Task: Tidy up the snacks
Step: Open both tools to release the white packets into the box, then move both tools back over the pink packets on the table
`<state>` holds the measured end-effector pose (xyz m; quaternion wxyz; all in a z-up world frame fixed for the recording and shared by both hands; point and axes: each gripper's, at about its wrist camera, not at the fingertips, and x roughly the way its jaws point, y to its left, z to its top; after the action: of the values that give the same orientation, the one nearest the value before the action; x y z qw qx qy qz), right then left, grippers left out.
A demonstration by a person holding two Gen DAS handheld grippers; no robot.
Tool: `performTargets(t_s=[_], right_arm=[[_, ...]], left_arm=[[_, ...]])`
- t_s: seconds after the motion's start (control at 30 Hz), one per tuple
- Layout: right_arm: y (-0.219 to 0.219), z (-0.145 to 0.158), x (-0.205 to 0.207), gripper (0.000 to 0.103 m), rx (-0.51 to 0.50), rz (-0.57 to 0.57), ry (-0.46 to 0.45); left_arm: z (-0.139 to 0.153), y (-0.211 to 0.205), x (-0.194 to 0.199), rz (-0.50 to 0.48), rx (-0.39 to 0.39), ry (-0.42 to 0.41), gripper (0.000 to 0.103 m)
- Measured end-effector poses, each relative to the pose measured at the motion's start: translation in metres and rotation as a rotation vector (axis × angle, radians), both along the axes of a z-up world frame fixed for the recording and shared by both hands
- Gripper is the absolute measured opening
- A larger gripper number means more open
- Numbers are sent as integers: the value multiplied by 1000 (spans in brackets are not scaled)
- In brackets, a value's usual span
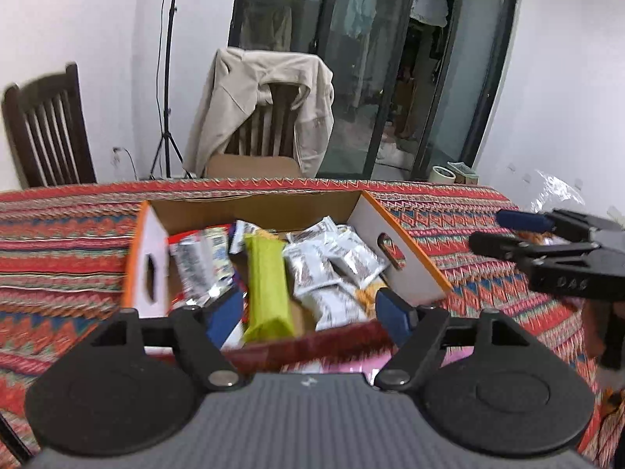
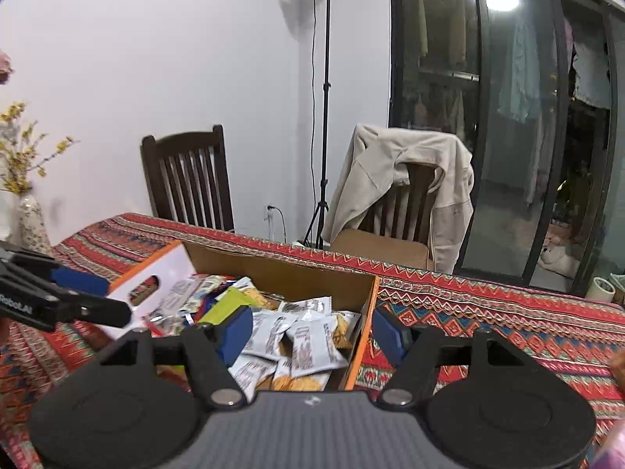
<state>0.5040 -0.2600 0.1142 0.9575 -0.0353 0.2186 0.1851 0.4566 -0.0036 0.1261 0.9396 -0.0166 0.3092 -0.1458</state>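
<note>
An open cardboard box (image 1: 394, 246) with white and orange sides sits on the patterned tablecloth. It holds a long green snack bar (image 1: 267, 285), several white-and-silver packets (image 1: 332, 262) and an orange-yellow packet (image 1: 365, 295). My left gripper (image 1: 310, 312) is open and empty, hovering over the box's near edge. My right gripper (image 2: 310, 330) is open and empty above the box's right half (image 2: 367, 320), over the white packets (image 2: 308, 348). The right gripper also shows at the right of the left wrist view (image 1: 547, 242); the left one shows at the left of the right wrist view (image 2: 66, 297).
Two dark wooden chairs stand behind the table, one (image 1: 273, 117) draped with a beige jacket. A light stand (image 2: 324, 117) is by the wall. A vase with yellow flowers (image 2: 31, 219) stands at the table's left. Clear plastic wrap (image 1: 558, 191) lies at the far right.
</note>
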Motion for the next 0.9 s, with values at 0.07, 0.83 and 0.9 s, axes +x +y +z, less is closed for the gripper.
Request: performTargets(t_s=[0.07,0.83,0.9], right_arm=[[-4,5,-25,72,-12,1,-19],[-44,-8,-286,99,-6,-80,-114],[-44,-21,-302,99,-16,-100,-105]], left_arm=[[5,7,-27,12,12,-20,79],[-30,44,-275,181,54,-176,102],[-43,45,-288,196,38,-149,102]])
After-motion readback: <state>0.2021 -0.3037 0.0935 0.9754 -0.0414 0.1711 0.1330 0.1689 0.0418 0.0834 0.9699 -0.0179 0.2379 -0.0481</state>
